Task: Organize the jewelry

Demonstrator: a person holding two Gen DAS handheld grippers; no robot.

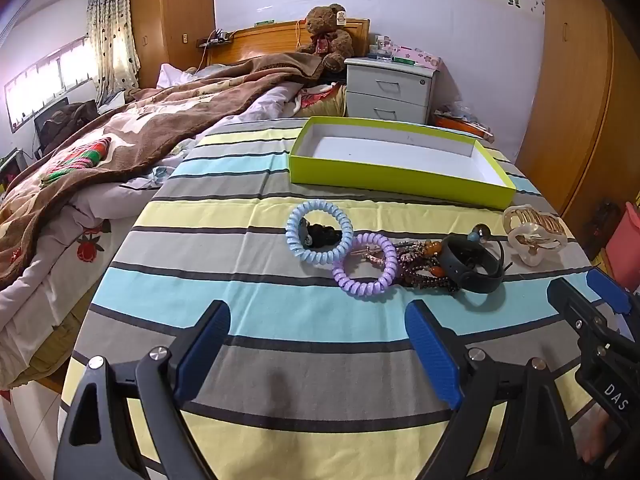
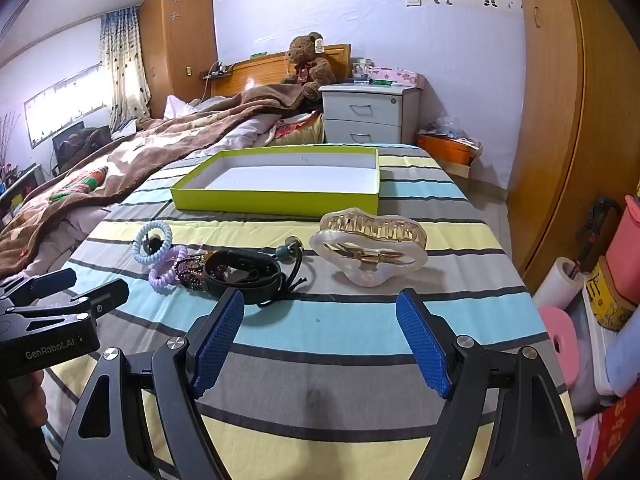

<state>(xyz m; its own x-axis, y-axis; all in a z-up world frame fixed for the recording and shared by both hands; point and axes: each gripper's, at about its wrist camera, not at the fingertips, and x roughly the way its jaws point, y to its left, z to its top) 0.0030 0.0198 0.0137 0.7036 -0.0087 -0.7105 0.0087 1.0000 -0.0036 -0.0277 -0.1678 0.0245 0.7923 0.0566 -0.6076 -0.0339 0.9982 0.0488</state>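
Observation:
On the striped cloth lie a blue coil hair tie, a purple coil hair tie, a beaded bracelet, a black wristband and a pearly claw hair clip. An empty lime-green box sits behind them. My left gripper is open and empty, in front of the purple tie. My right gripper is open and empty, in front of the clip and wristband.
The striped table stands beside a bed with a brown blanket on the left. A white nightstand is behind. Pink stool, paper roll and boxes crowd the floor at right, by a wooden wardrobe.

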